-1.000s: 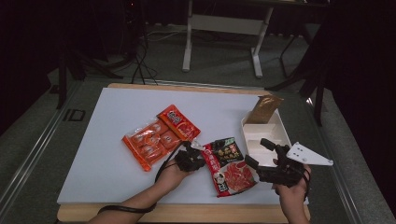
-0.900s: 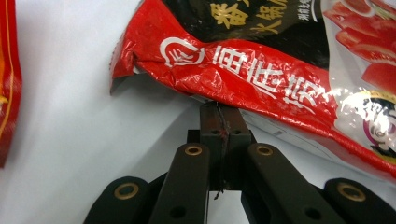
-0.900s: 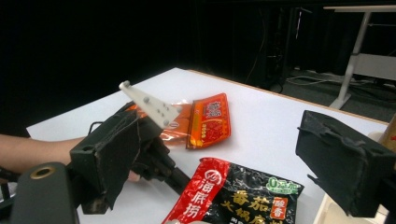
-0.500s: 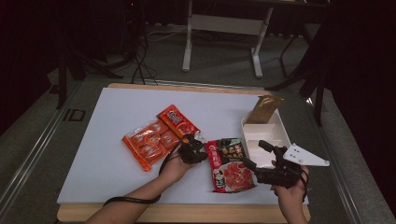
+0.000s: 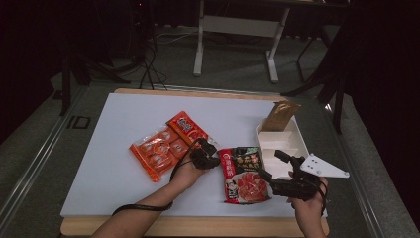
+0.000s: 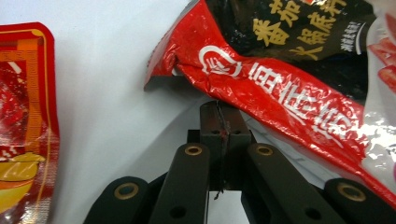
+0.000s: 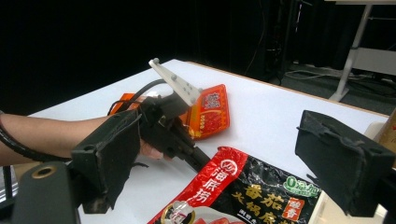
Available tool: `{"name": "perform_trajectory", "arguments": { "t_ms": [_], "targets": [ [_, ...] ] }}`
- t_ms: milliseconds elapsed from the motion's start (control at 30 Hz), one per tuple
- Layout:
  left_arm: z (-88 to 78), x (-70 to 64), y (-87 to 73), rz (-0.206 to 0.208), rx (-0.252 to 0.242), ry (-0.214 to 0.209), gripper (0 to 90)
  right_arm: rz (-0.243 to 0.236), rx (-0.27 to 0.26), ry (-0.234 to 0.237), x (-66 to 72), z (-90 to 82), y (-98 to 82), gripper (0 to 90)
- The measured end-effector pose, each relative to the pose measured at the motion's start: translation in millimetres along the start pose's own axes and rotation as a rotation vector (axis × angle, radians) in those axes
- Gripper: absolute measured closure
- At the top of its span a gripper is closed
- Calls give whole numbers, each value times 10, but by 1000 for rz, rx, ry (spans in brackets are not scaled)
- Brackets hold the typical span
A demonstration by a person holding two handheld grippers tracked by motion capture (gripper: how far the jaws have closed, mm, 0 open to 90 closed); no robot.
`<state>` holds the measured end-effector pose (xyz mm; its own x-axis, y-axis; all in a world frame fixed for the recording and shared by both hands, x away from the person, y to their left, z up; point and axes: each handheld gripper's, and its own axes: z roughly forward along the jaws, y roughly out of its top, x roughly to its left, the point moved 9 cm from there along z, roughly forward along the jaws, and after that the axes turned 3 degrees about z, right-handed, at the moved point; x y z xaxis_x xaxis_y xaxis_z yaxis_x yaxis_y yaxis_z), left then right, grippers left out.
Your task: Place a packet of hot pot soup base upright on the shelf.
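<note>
Right now the left gripper (image 5: pixel 210 159) has its jaws pressed flat together, pads meeting with no gap in the left gripper view, tips tucked just under the crinkled left edge of the red-and-black soup-base packet (image 5: pixel 243 174). Nothing is visibly pinched between them; the packet edge lies over the tips. Same gripper (image 7: pixel 196 161) shows in the right gripper view, its tips at the packet's red border, forearm coming in from the left.

The right gripper (image 5: pixel 275 166) has jaws spread wide apart, nothing between them, held over the right side of the packet. In its own view the two black pads frame the packet (image 7: pixel 243 196) from above, not touching it.

The packet lies flat on the white table (image 5: pixel 114 148), near the front edge, between both hands. Just to its right sits the white tray (image 5: pixel 297 141), with a brown pouch (image 5: pixel 280 115) leaning at its far end. Left of the left gripper lie two orange-red sachets: one large clear-fronted pack (image 5: pixel 157 151) and a smaller one (image 5: pixel 187 128) beside it, touching or overlapping. A black cable trails along the left forearm.
</note>
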<state>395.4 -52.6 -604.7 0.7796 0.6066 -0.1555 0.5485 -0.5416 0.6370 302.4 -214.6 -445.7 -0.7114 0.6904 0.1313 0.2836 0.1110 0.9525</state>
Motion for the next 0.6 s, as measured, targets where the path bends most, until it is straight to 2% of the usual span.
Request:
{"name": "perform_trajectory", "arguments": {
  "t_ms": [133,267,300,433,533,600],
  "targets": [
    [-131,43,20,-35,-39,-6,892,2,2,5,0,5,-7,138],
    [-333,82,162,-45,-125,-12,780,3,8,9,5,21,-16,138],
    [-359,91,192,-48,-134,-14,709,3,9,10,9,27,-16,138],
    [-337,112,269,-70,-150,-21,535,-9,13,11,30,38,-20,138],
    [-251,127,280,-109,-142,-38,467,-11,17,12,34,47,-27,138],
    [-182,126,278,-117,-125,-44,460,-11,20,13,34,56,-33,138]
  ]
}}
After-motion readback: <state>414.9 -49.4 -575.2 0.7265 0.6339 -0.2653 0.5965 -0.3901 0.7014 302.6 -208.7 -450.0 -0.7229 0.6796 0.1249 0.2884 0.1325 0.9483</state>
